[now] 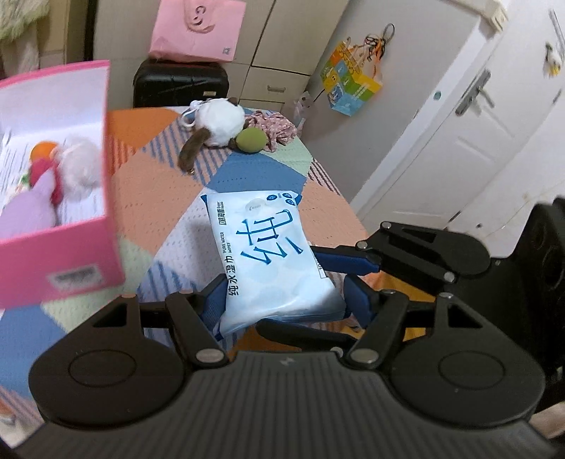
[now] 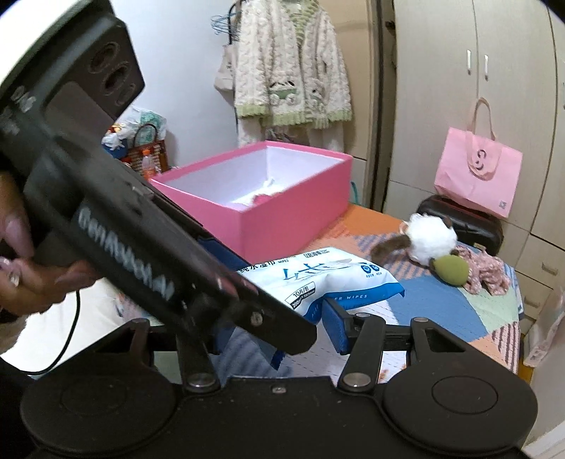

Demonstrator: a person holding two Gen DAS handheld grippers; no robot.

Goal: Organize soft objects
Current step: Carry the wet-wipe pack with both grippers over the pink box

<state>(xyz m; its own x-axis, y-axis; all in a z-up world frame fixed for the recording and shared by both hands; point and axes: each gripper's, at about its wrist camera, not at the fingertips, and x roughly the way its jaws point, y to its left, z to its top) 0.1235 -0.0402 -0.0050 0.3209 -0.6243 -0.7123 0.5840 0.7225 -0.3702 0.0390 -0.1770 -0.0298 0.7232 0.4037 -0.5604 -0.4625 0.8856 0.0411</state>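
Note:
A blue and white pack of wet wipes (image 1: 268, 254) is held above the patchwork bed cover (image 1: 166, 183). My left gripper (image 1: 282, 303) is shut on its near end. My right gripper (image 2: 282, 325) grips the same pack (image 2: 317, 279) from the side; its blue pads (image 1: 348, 263) show in the left wrist view. A pink box (image 1: 81, 226) at the left holds plush toys (image 1: 70, 169). A white and brown plush (image 1: 219, 123), a green ball (image 1: 251, 138) and a floral cloth (image 1: 275, 127) lie at the bed's far end.
A black suitcase (image 1: 180, 83) with a pink bag (image 1: 197, 28) stands beyond the bed. A white door (image 1: 459, 116) is at the right. A wardrobe (image 2: 476, 88) and a hanging fleece jacket (image 2: 293, 63) are behind the pink box (image 2: 282, 197).

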